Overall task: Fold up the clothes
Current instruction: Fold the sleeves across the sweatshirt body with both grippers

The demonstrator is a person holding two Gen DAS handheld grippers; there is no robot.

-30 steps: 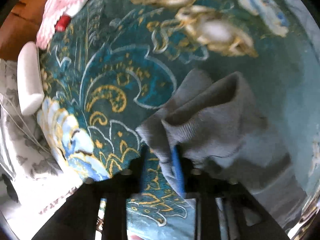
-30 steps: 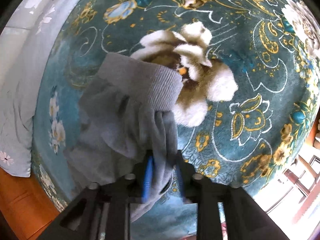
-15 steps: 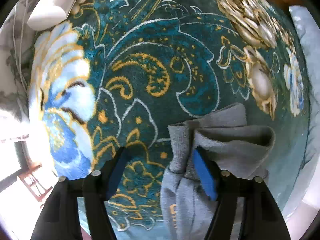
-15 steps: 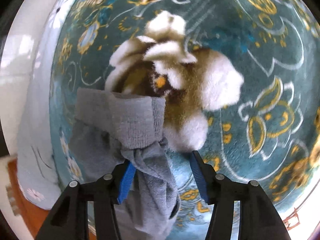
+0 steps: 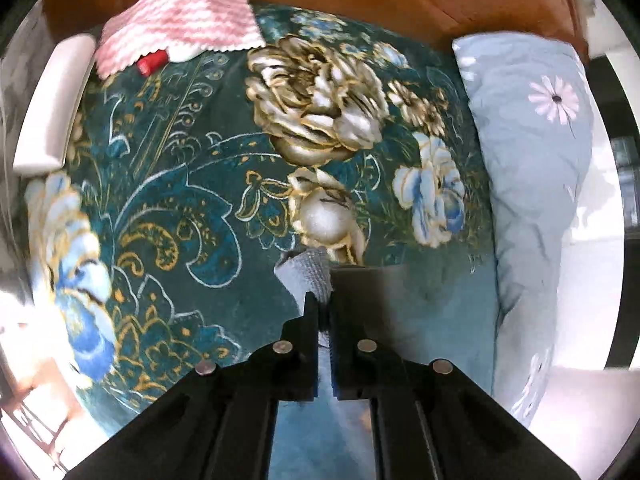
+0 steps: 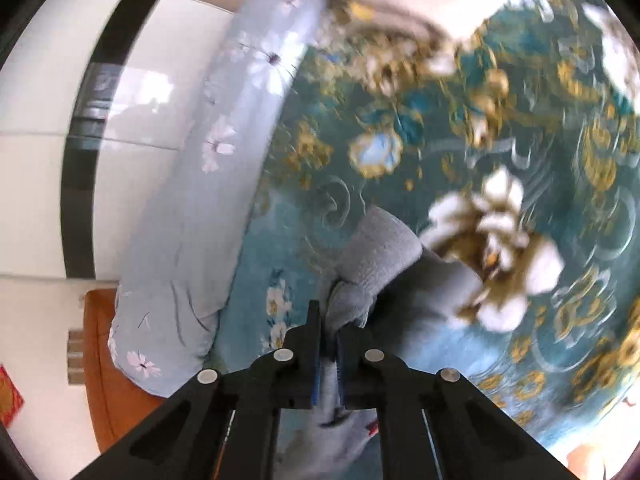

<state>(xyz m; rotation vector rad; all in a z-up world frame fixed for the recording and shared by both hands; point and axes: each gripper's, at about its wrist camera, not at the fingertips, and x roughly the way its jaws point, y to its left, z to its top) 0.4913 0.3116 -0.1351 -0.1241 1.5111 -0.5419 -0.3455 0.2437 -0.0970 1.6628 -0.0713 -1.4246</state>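
A grey knit garment [image 6: 384, 264] hangs over a teal floral blanket [image 6: 520, 140] on a bed. My right gripper [image 6: 328, 332] is shut on a bunched part of it; the ribbed hem sticks out above the fingertips and cloth trails down below. In the left wrist view, my left gripper [image 5: 322, 312] is shut on another edge of the same grey garment [image 5: 308, 276], of which only a small ribbed corner shows above the tips. The right wrist view is blurred.
A pale blue flowered pillow [image 5: 528, 160] lies along the blanket's [image 5: 180, 200] right side. A pink and white striped cloth [image 5: 180, 28] and a small red thing [image 5: 151, 63] sit at the far left corner beside a white oblong object [image 5: 52, 108]. Wooden floor [image 6: 108, 360] and white wall lie beyond.
Both grippers stood open around the grey cloth half a second ago; now both have shut on it and risen. The views have swung, showing more of the bed and the pillow.
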